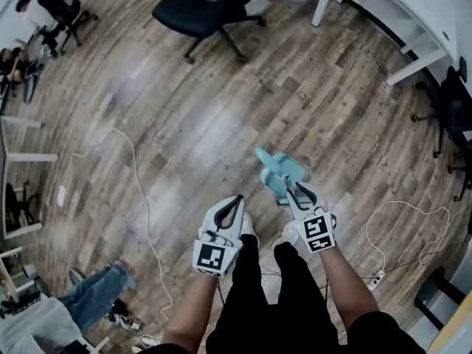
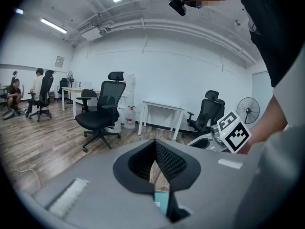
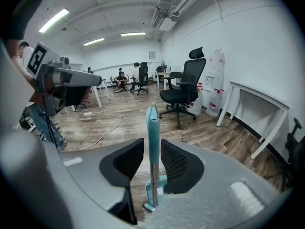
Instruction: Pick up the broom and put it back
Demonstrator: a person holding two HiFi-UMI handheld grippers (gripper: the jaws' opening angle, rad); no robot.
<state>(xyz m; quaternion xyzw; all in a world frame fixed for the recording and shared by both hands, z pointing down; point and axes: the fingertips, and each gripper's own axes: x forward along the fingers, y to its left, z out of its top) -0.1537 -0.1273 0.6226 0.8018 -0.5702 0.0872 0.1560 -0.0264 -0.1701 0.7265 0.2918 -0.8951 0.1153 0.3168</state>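
Note:
The teal broom point(image 1: 279, 172) stands upright on the wooden floor just ahead of my feet, its base in a teal holder point(image 3: 155, 191). In the right gripper view its handle point(image 3: 152, 128) rises between the two dark pads with a gap on each side. My right gripper point(image 1: 296, 192) is open around that handle, and nothing presses on it. To its left at about the same height, my left gripper point(image 1: 237, 200) has its fingers meeting at the tip and holds nothing. In the left gripper view a sliver of teal shows below the shut jaws.
A black office chair point(image 1: 214, 6) stands ahead and white desks point(image 1: 413, 28) run along the right. A white cable point(image 1: 140, 190) trails over the floor at the left, another with a power strip point(image 1: 377, 279) at the right. Someone's legs point(image 1: 96, 293) are at the lower left.

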